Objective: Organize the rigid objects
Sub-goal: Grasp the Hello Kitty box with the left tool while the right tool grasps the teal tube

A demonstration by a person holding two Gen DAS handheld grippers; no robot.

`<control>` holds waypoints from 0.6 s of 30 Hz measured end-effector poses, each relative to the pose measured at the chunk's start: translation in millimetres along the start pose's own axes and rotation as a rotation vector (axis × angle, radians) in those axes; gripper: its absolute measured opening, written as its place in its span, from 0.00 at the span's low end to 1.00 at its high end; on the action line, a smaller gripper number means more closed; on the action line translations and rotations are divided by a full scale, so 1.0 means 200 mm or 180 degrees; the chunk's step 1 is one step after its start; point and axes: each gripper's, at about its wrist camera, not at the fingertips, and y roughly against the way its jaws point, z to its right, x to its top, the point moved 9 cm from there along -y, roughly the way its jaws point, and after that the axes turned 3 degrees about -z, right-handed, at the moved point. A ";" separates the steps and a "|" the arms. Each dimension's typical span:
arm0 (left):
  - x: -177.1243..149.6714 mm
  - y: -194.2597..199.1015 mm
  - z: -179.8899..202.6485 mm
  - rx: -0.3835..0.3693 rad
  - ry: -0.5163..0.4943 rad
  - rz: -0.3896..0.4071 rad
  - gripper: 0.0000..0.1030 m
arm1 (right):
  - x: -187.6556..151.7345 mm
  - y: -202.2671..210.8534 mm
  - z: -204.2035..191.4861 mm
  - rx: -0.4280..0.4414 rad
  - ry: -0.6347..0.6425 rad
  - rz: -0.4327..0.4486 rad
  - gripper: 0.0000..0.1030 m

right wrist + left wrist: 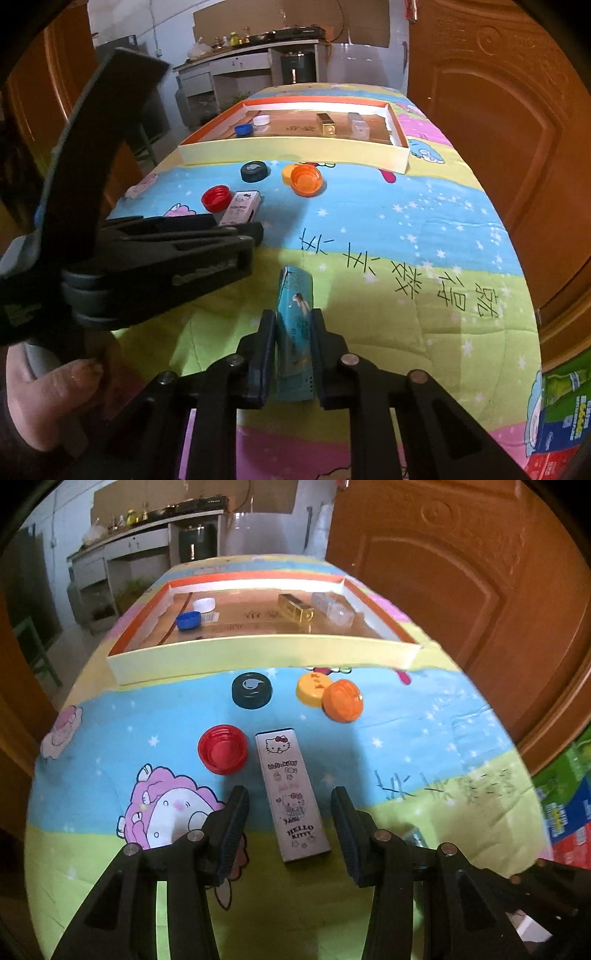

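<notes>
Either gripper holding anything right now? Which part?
Right gripper is shut on the teal box, pads on its long sides near the near end. Left gripper is open, straddling the Hello Kitty box, not gripping.

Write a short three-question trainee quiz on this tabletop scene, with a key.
1. True or false: the left gripper is clamped on the Hello Kitty box.
2. What does the right gripper hold? A) red cap B) teal box C) gold box
3. Fill in: the blue cap lies inside the ____.

Key:
1. False; its fingers straddle the box without touching.
2. B, the teal box.
3. Tray, alongside the white cap.
</notes>
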 end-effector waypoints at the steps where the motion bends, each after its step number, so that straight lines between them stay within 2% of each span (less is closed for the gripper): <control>1: 0.00 -0.01 0.00 0.0036 -0.0029 -0.0003 0.47 | 0.00 -0.01 0.00 0.0012 0.0000 0.0007 0.20; 4: 0.00 -0.01 0.01 0.0086 -0.0134 0.0025 0.47 | -0.01 -0.06 0.00 0.0032 -0.0020 -0.0083 0.24; 7: 0.00 0.00 -0.01 -0.0016 -0.0136 0.0054 0.45 | 0.00 -0.05 0.00 0.0048 -0.0003 -0.0016 0.26; 9: -0.01 0.01 -0.03 -0.0033 -0.0144 0.0061 0.38 | 0.00 -0.06 -0.01 0.0062 0.0006 -0.0018 0.26; 11: -0.02 0.03 -0.05 -0.0065 -0.0101 0.0088 0.24 | 0.00 -0.06 0.00 0.0091 -0.0017 -0.0012 0.24; 14: -0.02 0.04 -0.09 -0.0229 0.0059 0.0107 0.24 | -0.01 -0.05 0.01 0.0146 -0.0091 0.0003 0.22; 18: -0.03 0.05 -0.08 -0.0255 0.0093 0.0137 0.25 | -0.02 -0.04 0.01 0.0212 -0.0101 0.0022 0.22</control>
